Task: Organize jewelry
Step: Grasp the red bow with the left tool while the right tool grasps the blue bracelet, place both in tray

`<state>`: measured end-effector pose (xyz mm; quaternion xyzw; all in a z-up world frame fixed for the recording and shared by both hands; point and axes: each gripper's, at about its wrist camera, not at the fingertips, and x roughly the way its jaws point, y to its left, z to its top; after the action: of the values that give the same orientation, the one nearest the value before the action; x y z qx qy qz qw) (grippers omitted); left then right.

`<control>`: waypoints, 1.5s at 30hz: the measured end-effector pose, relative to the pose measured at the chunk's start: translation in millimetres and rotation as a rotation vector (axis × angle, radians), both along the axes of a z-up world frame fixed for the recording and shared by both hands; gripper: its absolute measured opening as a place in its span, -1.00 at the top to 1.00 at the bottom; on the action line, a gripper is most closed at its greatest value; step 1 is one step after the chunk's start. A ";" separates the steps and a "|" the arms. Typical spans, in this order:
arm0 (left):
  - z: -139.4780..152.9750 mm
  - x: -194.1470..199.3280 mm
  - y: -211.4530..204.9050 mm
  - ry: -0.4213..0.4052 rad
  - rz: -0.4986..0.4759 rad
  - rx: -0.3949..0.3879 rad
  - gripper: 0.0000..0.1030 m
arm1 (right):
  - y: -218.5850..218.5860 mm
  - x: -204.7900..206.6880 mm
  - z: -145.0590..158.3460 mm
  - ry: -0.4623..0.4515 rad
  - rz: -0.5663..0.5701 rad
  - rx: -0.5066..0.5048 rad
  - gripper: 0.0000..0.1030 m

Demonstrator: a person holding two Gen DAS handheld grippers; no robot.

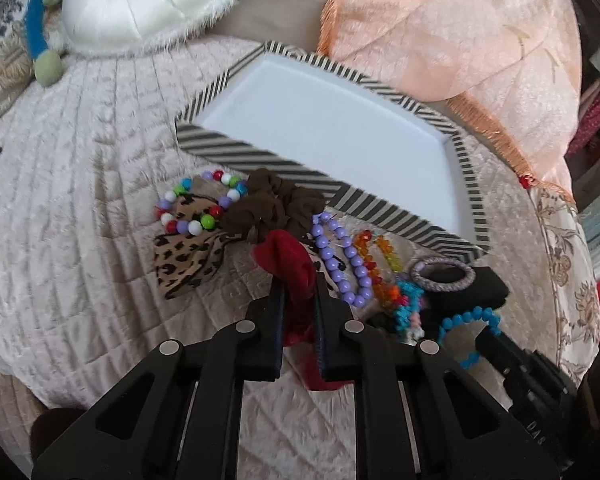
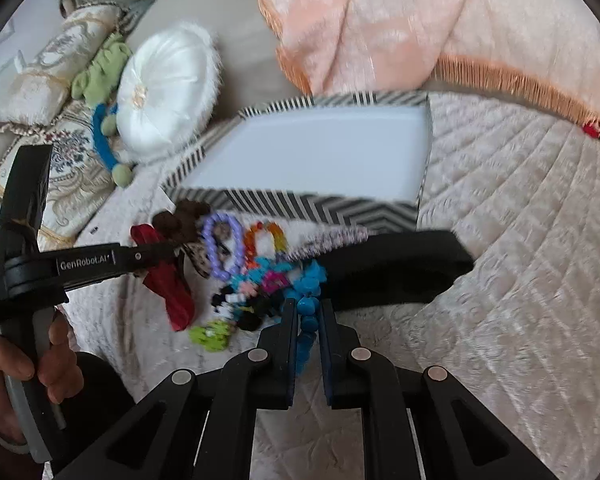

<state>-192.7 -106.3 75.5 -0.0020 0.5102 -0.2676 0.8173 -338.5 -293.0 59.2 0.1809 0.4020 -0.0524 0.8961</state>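
Observation:
A black-and-white striped tray (image 1: 235,152) with a bare white floor lies on the quilted bed; it also shows in the right wrist view (image 2: 300,204). In front of it lies a pile of jewelry and hair ties. My left gripper (image 1: 297,280) is shut on a red scrunchie (image 1: 287,260). My right gripper (image 2: 308,306) is shut on a blue bead bracelet (image 2: 306,320). Nearby lie a purple bead bracelet (image 1: 340,256), an orange bead bracelet (image 1: 376,260), a multicolour bead bracelet (image 1: 203,208), a brown scrunchie (image 1: 275,200) and a leopard-print scrunchie (image 1: 187,256).
A round white cushion (image 1: 139,4) and a blue-green toy (image 1: 39,32) lie behind left. A peach fringed blanket (image 1: 460,40) lies behind the tray. A black band (image 2: 388,268) and a lilac hair tie (image 1: 442,276) lie at the pile's right. The left gripper's handle (image 2: 79,268) crosses the right wrist view.

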 end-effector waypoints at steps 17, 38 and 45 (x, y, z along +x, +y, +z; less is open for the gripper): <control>69.1 20.7 -8.0 -0.125 -0.022 -0.042 0.82 | -4.7 10.1 66.0 -0.103 0.019 -0.060 0.82; 13.7 141.7 -79.6 -0.135 0.056 0.169 0.82 | -55.6 119.1 15.6 0.005 0.000 0.021 0.82; -12.3 158.2 -91.2 -0.108 0.053 0.205 0.82 | -86.3 123.7 -12.3 0.075 -0.074 0.035 0.82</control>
<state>-34.5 -197.5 63.2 0.0828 0.4899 -0.1921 0.8463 -214.8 -379.3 46.9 0.2093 0.4292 -0.0850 0.8745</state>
